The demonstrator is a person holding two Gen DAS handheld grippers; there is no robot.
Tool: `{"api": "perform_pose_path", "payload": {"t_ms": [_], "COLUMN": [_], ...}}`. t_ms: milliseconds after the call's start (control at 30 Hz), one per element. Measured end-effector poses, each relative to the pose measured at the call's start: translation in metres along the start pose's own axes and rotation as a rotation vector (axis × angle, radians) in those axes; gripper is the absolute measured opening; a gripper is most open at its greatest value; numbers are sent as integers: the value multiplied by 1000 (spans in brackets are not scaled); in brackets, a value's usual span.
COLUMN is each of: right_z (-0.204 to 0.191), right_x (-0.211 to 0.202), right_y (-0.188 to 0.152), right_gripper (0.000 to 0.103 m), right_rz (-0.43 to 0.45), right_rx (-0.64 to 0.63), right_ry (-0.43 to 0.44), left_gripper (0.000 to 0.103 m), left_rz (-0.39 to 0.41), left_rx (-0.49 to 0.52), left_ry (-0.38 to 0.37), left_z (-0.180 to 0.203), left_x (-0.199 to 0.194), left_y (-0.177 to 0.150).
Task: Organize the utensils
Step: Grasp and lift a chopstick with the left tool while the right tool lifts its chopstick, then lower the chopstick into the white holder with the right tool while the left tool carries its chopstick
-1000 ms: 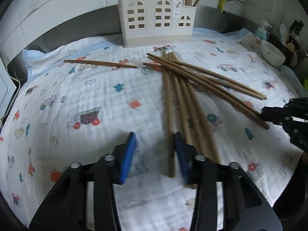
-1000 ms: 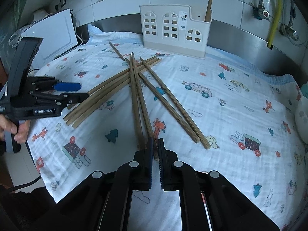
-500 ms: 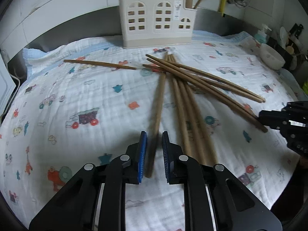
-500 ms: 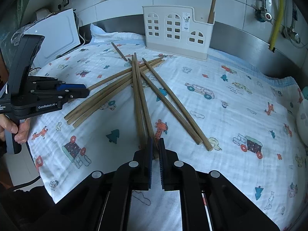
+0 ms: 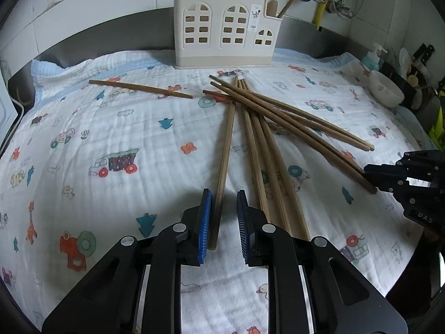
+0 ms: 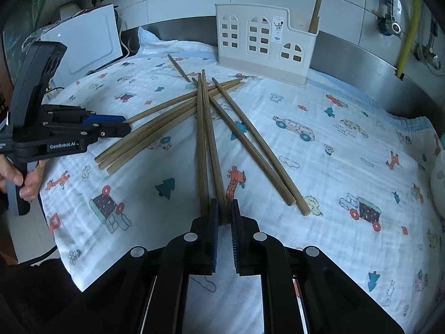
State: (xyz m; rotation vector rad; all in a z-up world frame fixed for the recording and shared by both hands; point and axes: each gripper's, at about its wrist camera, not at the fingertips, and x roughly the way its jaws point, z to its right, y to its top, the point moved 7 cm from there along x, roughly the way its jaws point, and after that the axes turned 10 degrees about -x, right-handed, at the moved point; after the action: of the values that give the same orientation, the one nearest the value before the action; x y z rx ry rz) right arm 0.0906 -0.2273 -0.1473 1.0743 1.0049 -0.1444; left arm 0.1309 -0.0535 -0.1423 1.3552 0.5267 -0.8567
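Note:
Several wooden chopsticks (image 5: 267,128) lie crossed on a printed cloth in front of a cream utensil holder (image 5: 225,32). One chopstick (image 5: 224,161) runs between the blue pads of my left gripper (image 5: 224,217), whose jaws stand slightly apart around it, touching only the left pad. My right gripper (image 6: 223,220) is shut on the near end of another chopstick (image 6: 212,150). A lone chopstick (image 5: 139,89) lies apart at the back left. The holder (image 6: 264,41) has one chopstick standing in its right compartment.
The cloth (image 5: 111,139) covers the counter up to a steel backsplash. A white bowl (image 5: 385,89) and bottles stand at the right. A white appliance (image 6: 83,41) stands at the left in the right wrist view. The right gripper shows in the left wrist view (image 5: 389,178).
My left gripper closed around one chopstick and swung its near end left, away from the bundle, then eased its jaws apart a little. My right gripper stayed shut on its chopstick.

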Motion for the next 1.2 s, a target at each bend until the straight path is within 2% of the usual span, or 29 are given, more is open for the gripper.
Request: {"api": "perform_pose_path", "payload": {"t_ms": [100, 167, 200, 300, 467, 667, 833, 1000, 1200], "right_z": [0, 0, 1, 2, 8, 26, 43, 58, 67], "right_x": [-3, -11, -15, -34, -73, -111, -124, -129, -140], "right_y": [3, 7, 10, 22, 53, 102, 139, 168, 202], "right_gripper": [6, 6, 6, 6, 6, 6, 6, 6, 6], "right_rz": [18, 44, 55, 108, 227, 352, 394, 410, 443], "right_rx": [19, 32, 38, 51, 61, 88, 100, 113, 99], "right_ry": [-3, -8, -10, -26, -63, -71, -62, -51, -52], "left_gripper": [17, 11, 7, 7, 7, 5, 5, 5, 5], "left_rz": [-11, -17, -19, -23, 59, 206, 300, 351, 344], "left_rx": [30, 27, 20, 4, -20, -36, -30, -37, -27], "left_ry": [16, 11, 5, -27, -58, -103, -140, -207, -223], "left_z": [2, 1, 0, -3, -4, -2, 1, 3, 11], "left_x": [2, 3, 3, 1, -18, -50, -62, -65, -56], "left_y": [3, 6, 8, 12, 27, 60, 93, 118, 137]}}
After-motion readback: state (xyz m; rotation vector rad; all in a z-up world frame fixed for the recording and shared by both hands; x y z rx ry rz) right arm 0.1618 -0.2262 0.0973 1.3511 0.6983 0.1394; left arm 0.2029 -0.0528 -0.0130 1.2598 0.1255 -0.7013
